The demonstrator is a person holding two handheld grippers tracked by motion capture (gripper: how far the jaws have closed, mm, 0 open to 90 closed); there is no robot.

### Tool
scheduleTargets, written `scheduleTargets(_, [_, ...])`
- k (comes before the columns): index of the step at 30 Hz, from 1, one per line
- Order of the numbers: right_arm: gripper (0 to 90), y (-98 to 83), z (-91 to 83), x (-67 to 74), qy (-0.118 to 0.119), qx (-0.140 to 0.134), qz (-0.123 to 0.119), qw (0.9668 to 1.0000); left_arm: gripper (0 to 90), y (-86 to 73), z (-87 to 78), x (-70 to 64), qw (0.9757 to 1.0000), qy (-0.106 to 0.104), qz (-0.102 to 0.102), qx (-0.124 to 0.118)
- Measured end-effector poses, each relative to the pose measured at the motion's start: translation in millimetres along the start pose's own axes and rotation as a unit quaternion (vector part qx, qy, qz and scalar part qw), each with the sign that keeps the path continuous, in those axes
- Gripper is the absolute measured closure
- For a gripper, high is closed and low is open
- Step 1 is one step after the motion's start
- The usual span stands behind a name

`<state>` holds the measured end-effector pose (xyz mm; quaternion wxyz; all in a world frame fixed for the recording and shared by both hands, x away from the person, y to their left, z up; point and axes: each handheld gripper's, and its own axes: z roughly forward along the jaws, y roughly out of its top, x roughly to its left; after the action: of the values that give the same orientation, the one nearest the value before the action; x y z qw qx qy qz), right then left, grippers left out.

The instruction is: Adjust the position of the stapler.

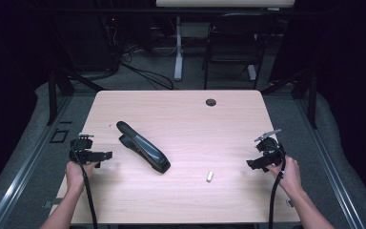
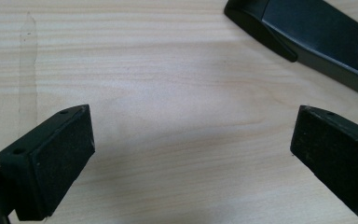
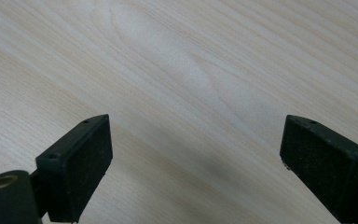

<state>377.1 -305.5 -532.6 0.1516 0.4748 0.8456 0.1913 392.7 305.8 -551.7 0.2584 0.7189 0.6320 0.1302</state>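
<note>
A long black plastic stapler [image 1: 143, 147] lies diagonally between the left gripper [image 1: 106, 155] and right gripper [image 1: 251, 163], nearer the left, its nose pointing toward the person; both grippers' jaws stand apart, holding nothing.

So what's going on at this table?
A person sits at a wooden table with a two-jaw gripper in each hand. The left gripper and right gripper are both open and hold nothing. Between them lie a black stapler and a small strip of staples, neither touched. The left gripper is nearer the stapler.
</note>
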Motion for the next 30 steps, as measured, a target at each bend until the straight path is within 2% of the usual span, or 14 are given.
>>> scheduleTargets(4, [8.8, -0.1, -0.4, 0.8, -0.006, 0.001, -0.003, 1.0, 0.0, 2.0, -2.9, -2.8, 1.0, -0.004, 0.0, 0.0])
scheduleTargets(6, [8.8, 0.7, 0.3, 1.4, -0.004, 0.004, -0.005, 1.0, 0.0, 3.7, -6.3, -6.5, 0.9999, -0.002, -0.001, -0.016])
scheduleTargets(8, [8.8, 0.6, 0.8, 1.9, -0.001, 0.002, -0.001, 1.0, 0.0, 5.1, -8.9, -8.2, 0.9999, -0.004, 0.001, -0.015])
scheduleTargets(9, [8.8, 0.7, 0.6, 2.0, -0.006, 0.007, -0.003, 1.0, 0.0, 5.6, -9.3, -10.3, 0.9997, -0.004, 0.0, -0.022])
scheduleTargets(14, [9.1, 1.5, -1.5, 4.0, -0.011, 0.005, -0.009, 0.9999, 0.0, 9.0, -15.4, -22.9, 0.9993, -0.01, 0.011, -0.034])
scheduleTargets(18, [10.1, 2.3, -2.3, 4.9, -0.008, 0.004, -0.009, 0.9999, 0.0, 10.6, -15.8, -29.0, 0.9992, -0.013, 0.022, -0.03])
scheduleTargets(21, [11.4, 4.6, -6.5, 8.5, 0.003, -0.022, -0.002, 0.9998, 0.0, 11.4, -14.9, -30.7, 0.9992, -0.016, 0.021, -0.03])
scheduleTargets(25, [11.6, 8.4, -10.9, 14.1, 0.011, -0.032, -0.005, 0.9994, 0.0, 12.1, -14.5, -32.3, 0.999, -0.022, 0.019, -0.033])
scheduleTargets(26, [11.9, 11.9, -12.8, 20.9, 0.018, -0.043, -0.012, 0.9989, 0.0, 12.6, -15.2, -33.6, 0.9989, -0.024, 0.02, -0.035])
scheduleTargets(28, [12.0, 14.2, -13.2, 25.5, 0.022, -0.041, -0.021, 0.9987, 0.0, 13.8, -16.9, -37.6, 0.9986, -0.028, 0.022, -0.04])
scheduleTargets(30, [12.1, 14.5, -12.7, 26.7, 0.019, -0.043, -0.02, 0.9987, 0.0, 14.9, -18.0, -41.0, 0.9984, -0.034, 0.024, -0.04])
